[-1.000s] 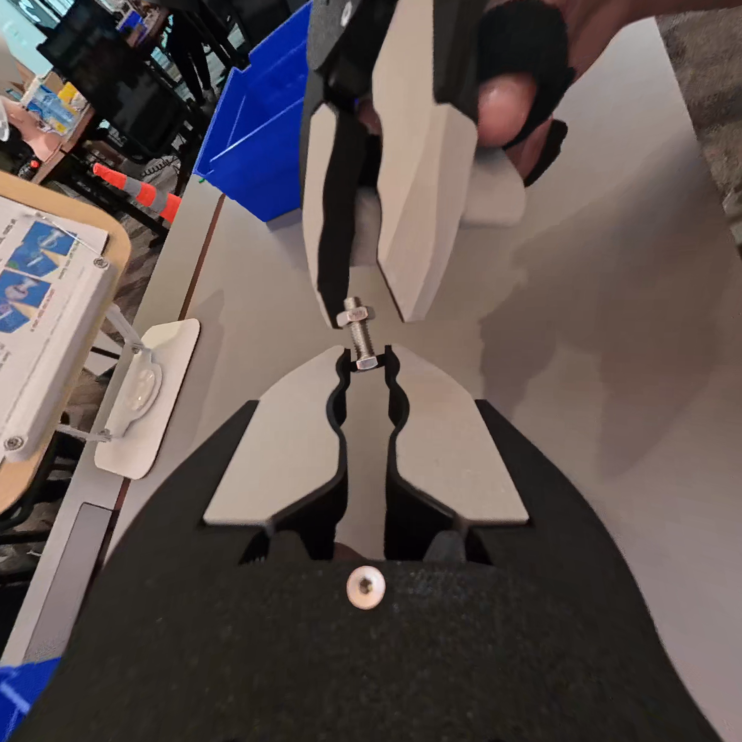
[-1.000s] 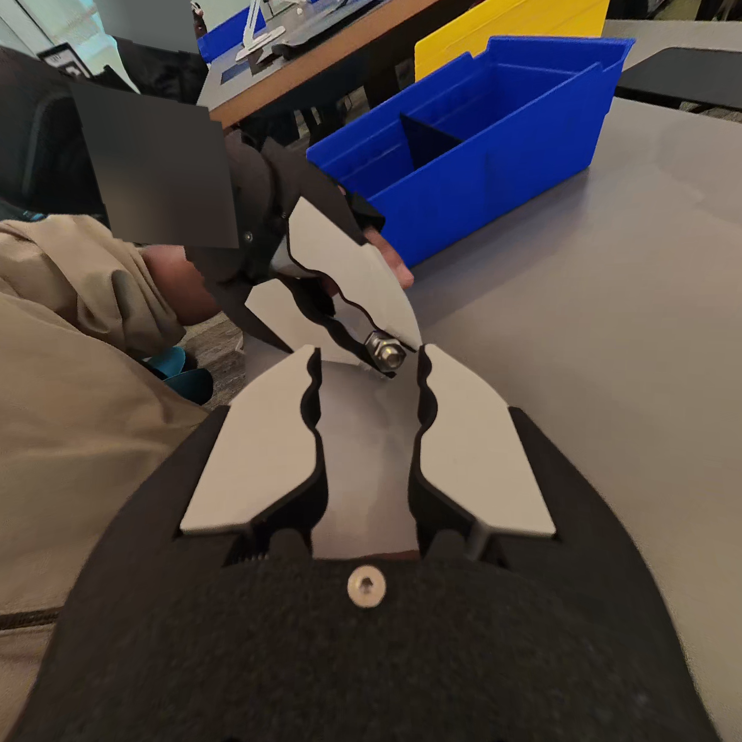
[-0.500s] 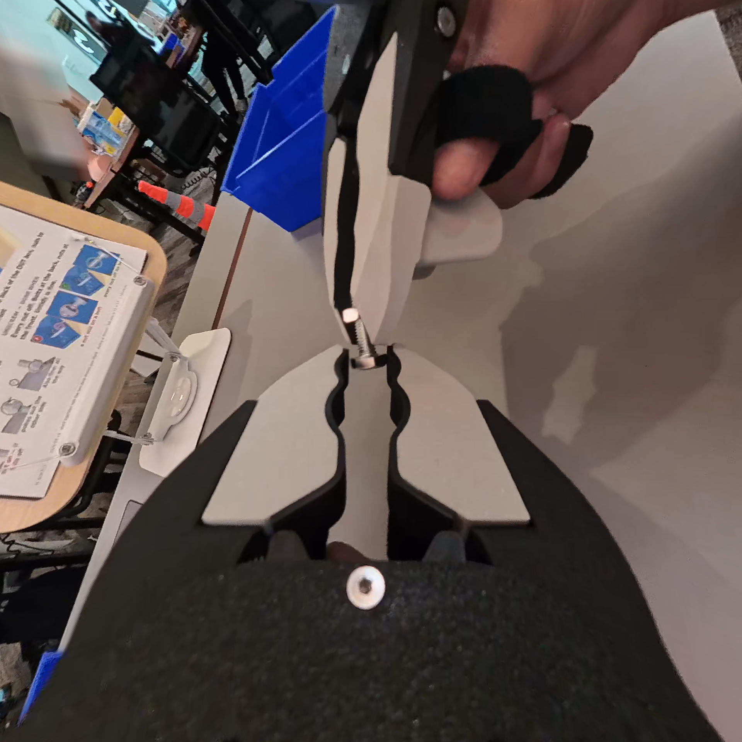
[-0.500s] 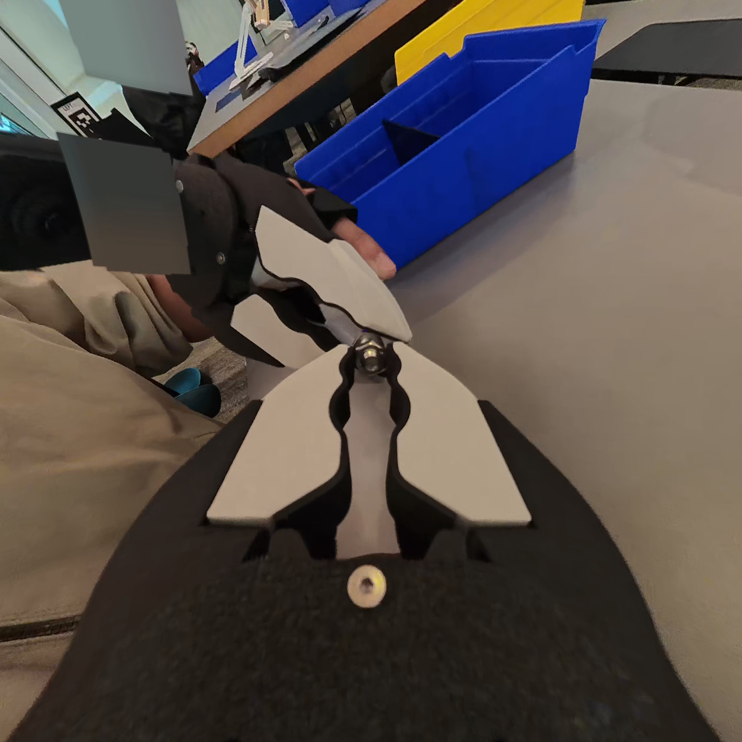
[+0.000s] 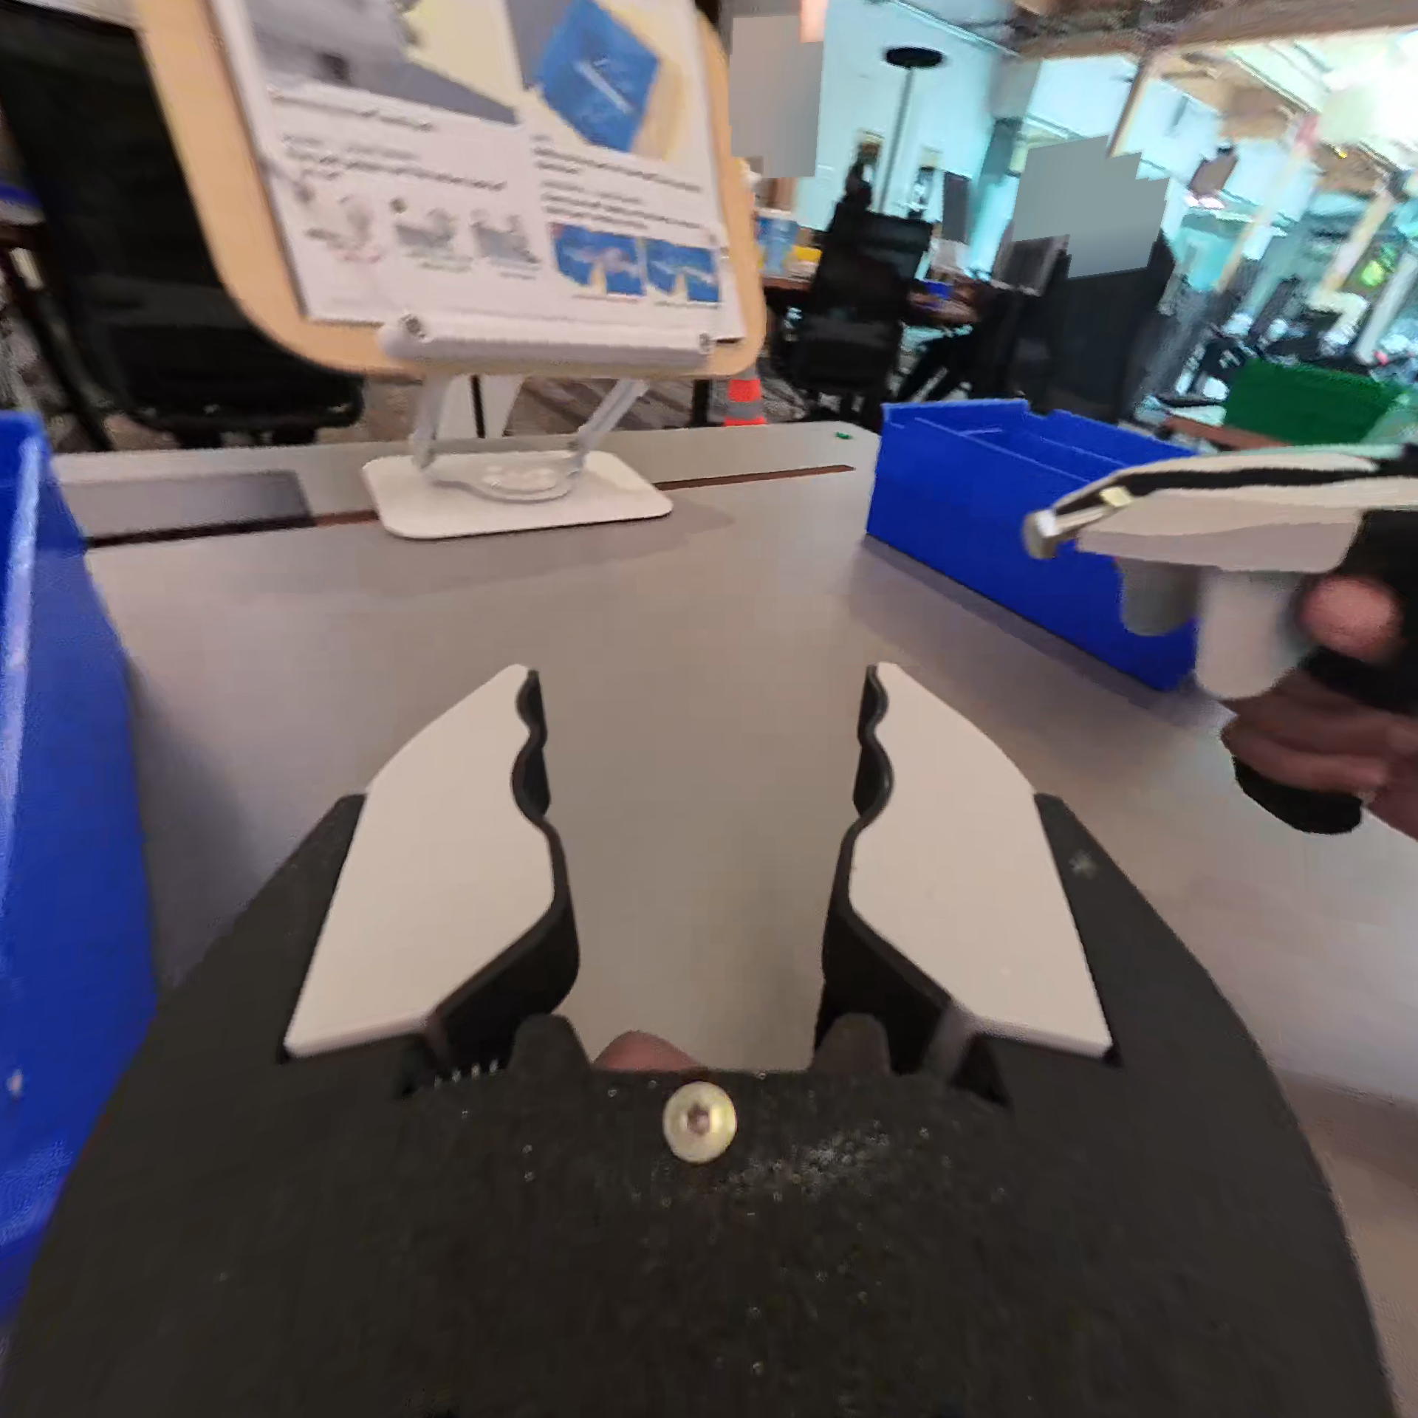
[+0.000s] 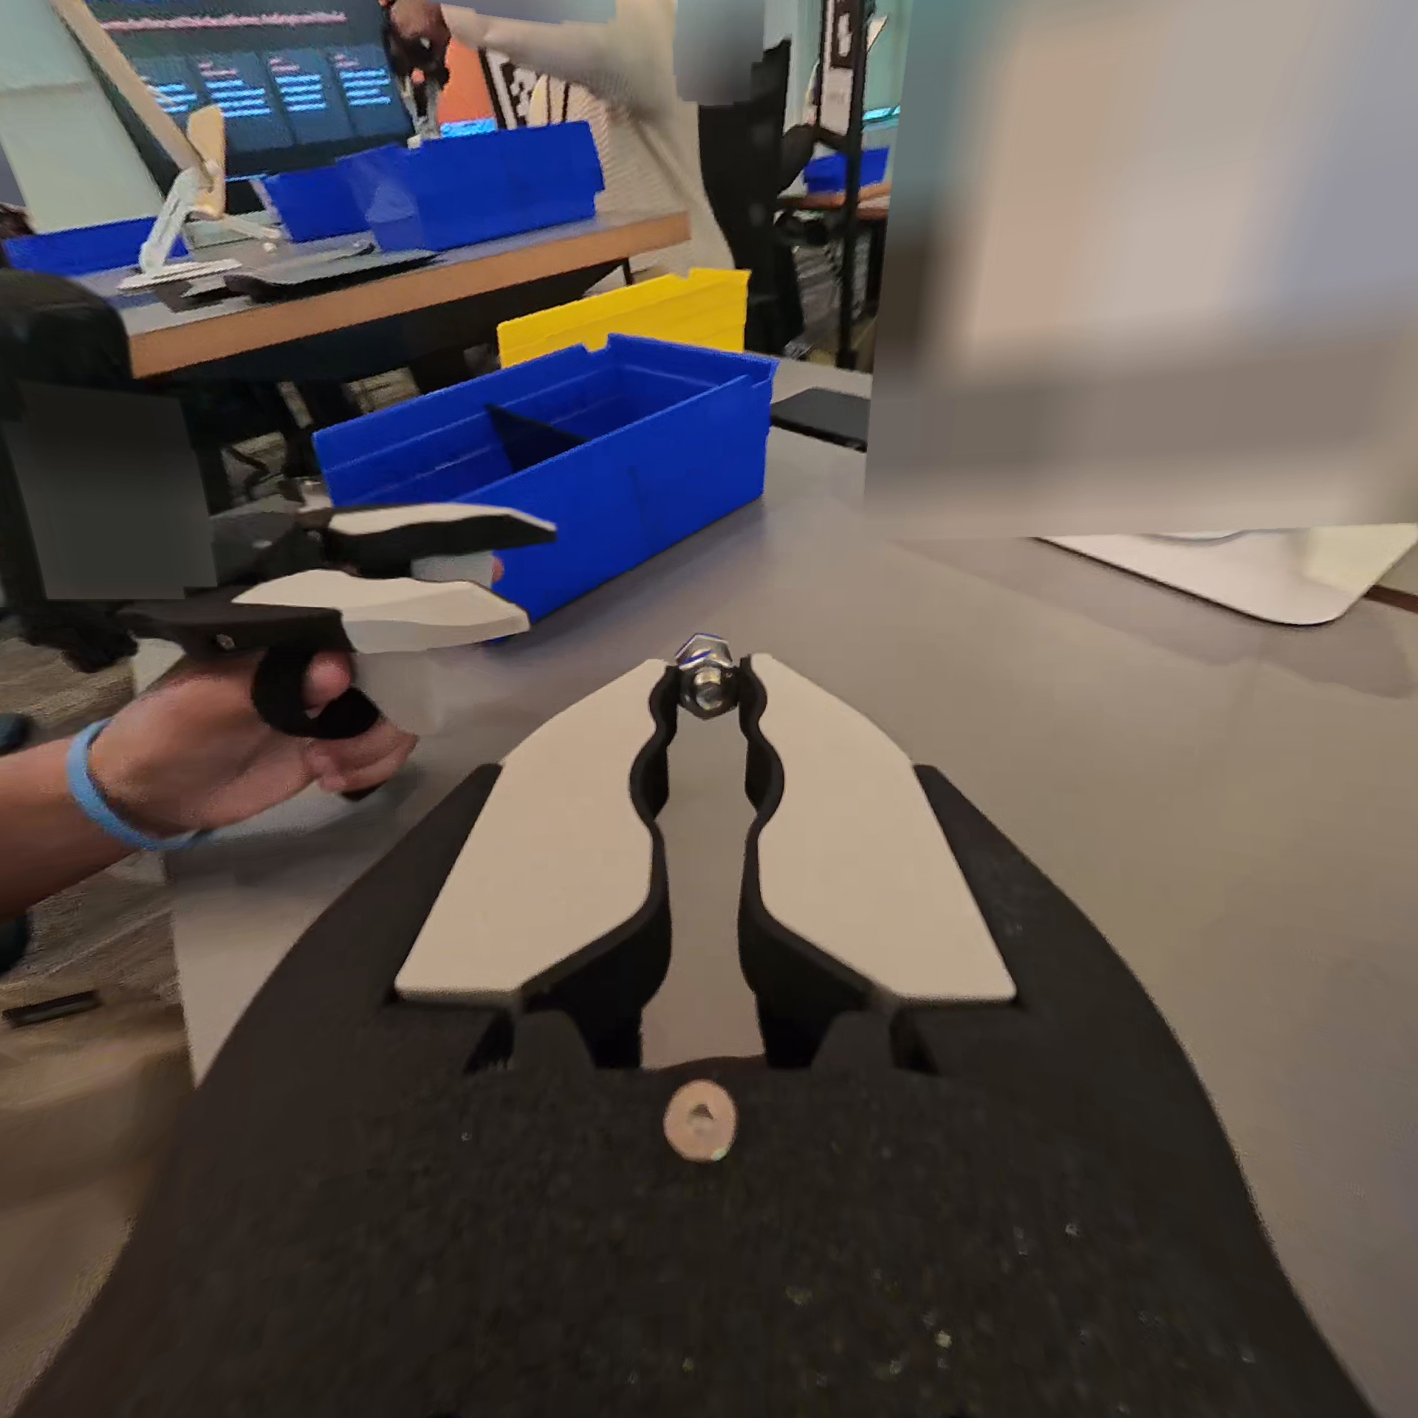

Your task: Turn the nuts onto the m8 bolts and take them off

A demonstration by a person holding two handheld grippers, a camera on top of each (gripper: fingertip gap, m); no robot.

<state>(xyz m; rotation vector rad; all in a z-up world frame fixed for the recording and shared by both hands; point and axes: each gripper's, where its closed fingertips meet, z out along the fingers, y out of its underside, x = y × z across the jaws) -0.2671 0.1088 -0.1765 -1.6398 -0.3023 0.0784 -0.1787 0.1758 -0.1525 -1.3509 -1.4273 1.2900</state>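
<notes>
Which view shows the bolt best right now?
Right wrist view: the bolt sits centred and close, end-on, clamped at the right gripper tips, a nut on it. Left wrist view shows only a small blurred metal end poking from that gripper at the right edge.

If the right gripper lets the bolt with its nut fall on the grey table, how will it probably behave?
The bolt looks like bare shiny metal, so it is probably rigid, rather heavy for its size and slippery between the right gripper fingers. On the smooth table its round shank may roll, though the hexagonal nut should stop it soon.
</notes>
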